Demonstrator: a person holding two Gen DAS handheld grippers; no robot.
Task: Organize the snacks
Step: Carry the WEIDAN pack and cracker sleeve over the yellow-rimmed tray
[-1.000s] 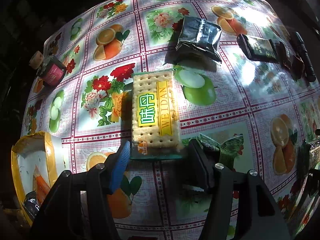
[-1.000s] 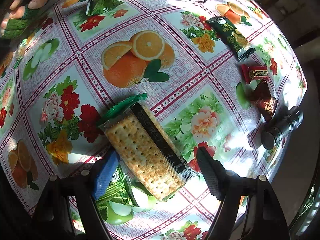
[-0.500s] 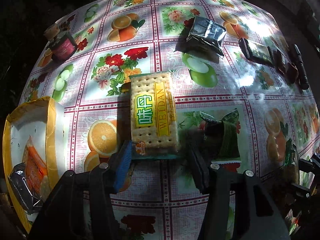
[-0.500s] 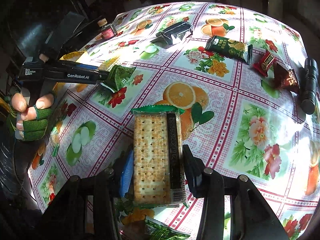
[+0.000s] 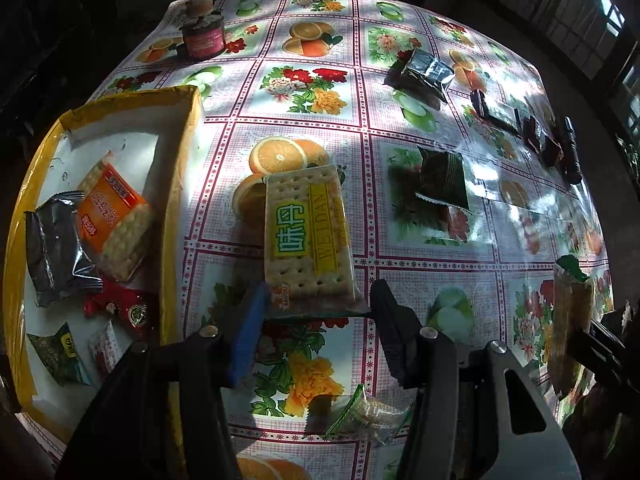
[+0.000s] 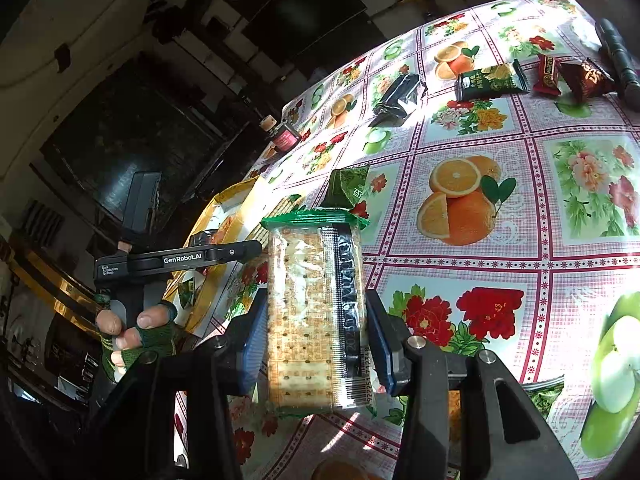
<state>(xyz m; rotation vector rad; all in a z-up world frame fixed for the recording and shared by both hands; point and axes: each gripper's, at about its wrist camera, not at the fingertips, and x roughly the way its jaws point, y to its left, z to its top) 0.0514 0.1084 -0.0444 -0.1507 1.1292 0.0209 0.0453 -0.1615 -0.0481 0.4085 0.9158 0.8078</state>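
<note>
Nearest, the right gripper (image 6: pixel 316 344) is clamped on the long edges of a clear-wrapped cracker pack (image 6: pixel 316 312), held above the tablecloth (image 6: pixel 520 200); the left gripper (image 5: pixel 316 320) carries a yellow-labelled cracker pack (image 5: pixel 308 240) by its near end, jaws fairly wide, contact unclear. Both packs look light, stiff, brittle with slick film, so flat-edge pinching with mild force probably suits. Farther left lies the yellow-rimmed tray (image 5: pixel 176 184) of snacks.

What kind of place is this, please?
Probably a home, perhaps a dining table by a window: a fruit-and-flower tablecloth with loose snacks, a small jar, a yellow box of snacks, and dark furniture behind in the right wrist view.
</note>
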